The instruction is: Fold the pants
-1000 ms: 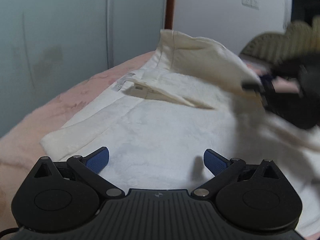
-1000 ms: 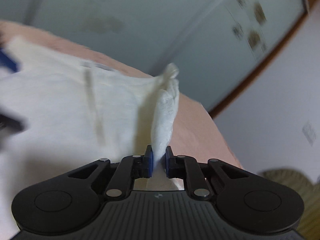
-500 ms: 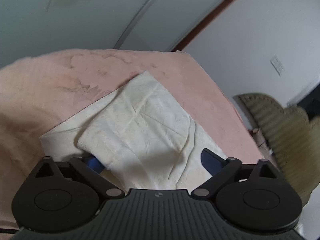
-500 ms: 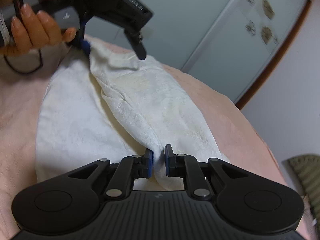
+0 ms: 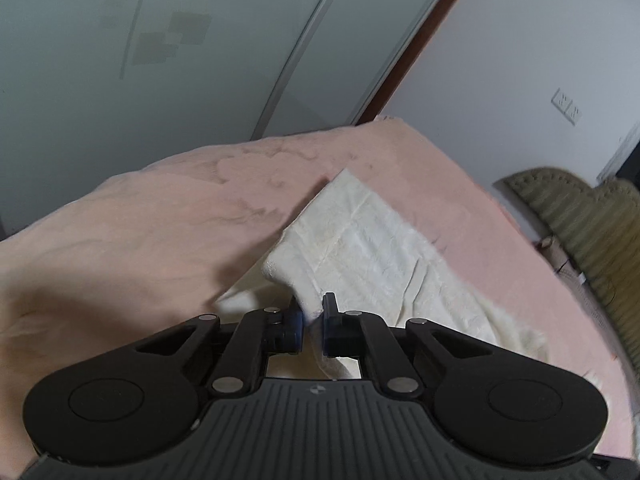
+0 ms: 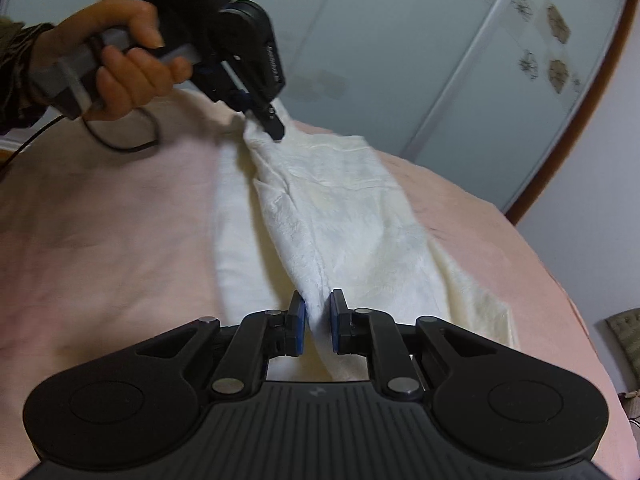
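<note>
Both tongs, left (image 5: 312,314) and right (image 6: 318,312), pinch the pants (image 6: 332,216), angled downward.

Bedroom with a pink bed cover (image 5: 160,232)
Frosted sliding doors (image 5: 200,40) at twelve o'clock; white wall (image 5: 520,60) and olive padded headboard (image 5: 580,232) at three.

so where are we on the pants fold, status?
Done: the white pants already lie doubled lengthwise in a long strip on the pink bedcover. In hand: the left tool has just closed on a pinch of the top layer, and the right tool is shut on the near end, so the cloth is stretched between them. Left: the crosswise fold and laying it flat.
</note>
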